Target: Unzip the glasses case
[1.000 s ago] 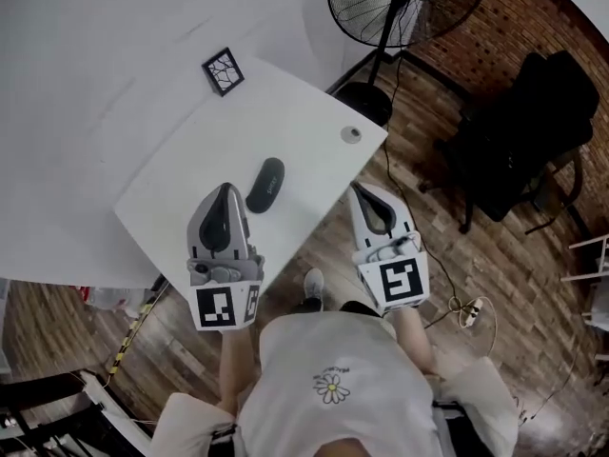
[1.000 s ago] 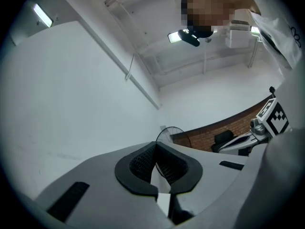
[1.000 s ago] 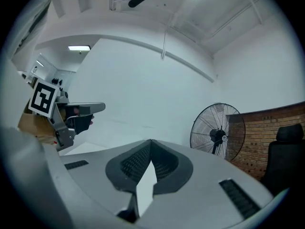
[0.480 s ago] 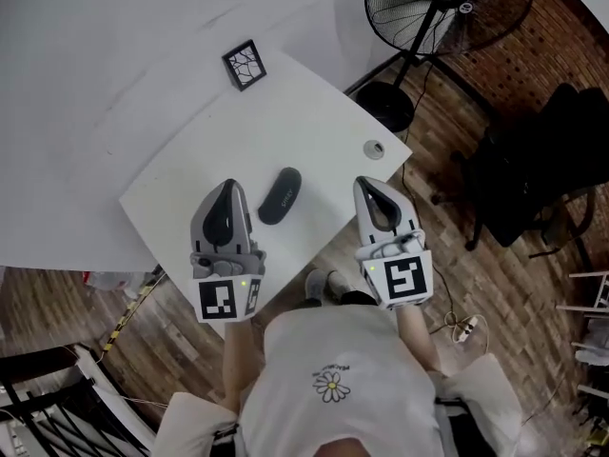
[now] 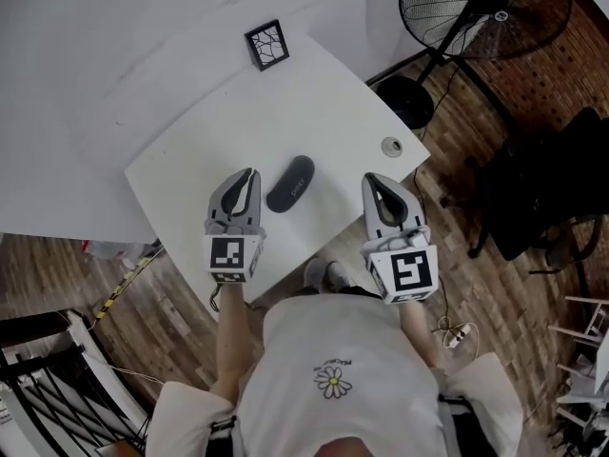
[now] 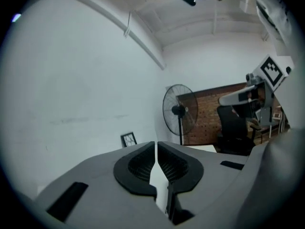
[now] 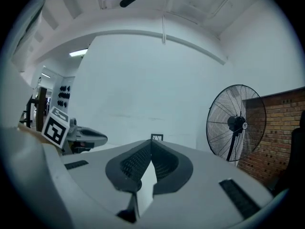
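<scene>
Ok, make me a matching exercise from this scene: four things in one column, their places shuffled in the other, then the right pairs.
Things:
1. glasses case
2. square marker tile
3. fan
4. round grommet

Places:
A. by the far corner of the table
B. on the wooden floor, off the table
C. by the table's right corner
D. on the table, between the left gripper and the right gripper

Pairs: 1-D, 2-A, 3-B, 4-C.
</scene>
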A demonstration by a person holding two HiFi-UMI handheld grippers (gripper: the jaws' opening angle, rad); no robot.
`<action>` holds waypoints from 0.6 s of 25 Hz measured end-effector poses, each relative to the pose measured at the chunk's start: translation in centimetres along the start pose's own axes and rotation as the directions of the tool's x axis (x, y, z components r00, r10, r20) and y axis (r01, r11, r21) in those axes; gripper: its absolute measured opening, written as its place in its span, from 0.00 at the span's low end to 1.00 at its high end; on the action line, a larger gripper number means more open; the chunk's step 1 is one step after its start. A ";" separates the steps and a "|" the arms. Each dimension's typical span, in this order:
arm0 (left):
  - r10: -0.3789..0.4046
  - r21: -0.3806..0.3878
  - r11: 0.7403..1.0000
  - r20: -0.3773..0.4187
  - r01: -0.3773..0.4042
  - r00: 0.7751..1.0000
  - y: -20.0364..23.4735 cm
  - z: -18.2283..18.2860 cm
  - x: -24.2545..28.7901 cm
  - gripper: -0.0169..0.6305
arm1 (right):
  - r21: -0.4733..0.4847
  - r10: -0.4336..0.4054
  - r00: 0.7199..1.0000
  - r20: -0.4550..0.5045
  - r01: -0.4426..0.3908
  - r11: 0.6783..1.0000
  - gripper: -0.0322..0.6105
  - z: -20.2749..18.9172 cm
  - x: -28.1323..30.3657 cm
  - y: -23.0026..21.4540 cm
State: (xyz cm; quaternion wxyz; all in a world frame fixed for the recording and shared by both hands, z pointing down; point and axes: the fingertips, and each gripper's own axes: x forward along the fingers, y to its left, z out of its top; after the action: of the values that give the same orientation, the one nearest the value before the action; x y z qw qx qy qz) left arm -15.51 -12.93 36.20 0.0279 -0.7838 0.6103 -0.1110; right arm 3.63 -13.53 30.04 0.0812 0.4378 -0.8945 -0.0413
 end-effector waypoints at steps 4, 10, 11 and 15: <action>-0.131 -0.117 0.987 -0.152 0.113 0.980 -0.2 -7.6 1.7 0.05 | -0.009 0.038 0.999 0.008 -0.038 0.999 0.05 -1.0 0.3 0.8; -0.171 -0.123 0.983 -0.329 0.137 0.929 -0.6 -14.5 2.1 0.05 | 0.001 0.023 0.998 -0.060 -0.023 1.000 0.05 -3.1 -0.8 0.2; -0.179 -0.116 0.982 -0.352 0.147 0.919 -0.9 -15.3 2.1 0.05 | 0.004 0.019 0.997 -0.071 -0.019 1.000 0.05 -3.4 -0.9 0.2; -0.221 -0.069 0.975 -0.420 0.212 0.880 -2.0 -17.3 1.9 0.05 | 0.006 0.011 0.995 -0.100 -0.011 1.000 0.05 -4.0 -1.0 0.2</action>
State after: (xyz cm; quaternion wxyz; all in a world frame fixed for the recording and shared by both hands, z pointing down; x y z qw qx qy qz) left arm -16.79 -12.66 53.68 -0.1266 -0.8041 0.5115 -0.2752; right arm 4.79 -12.57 33.89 0.1251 0.4345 -0.8918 -0.0166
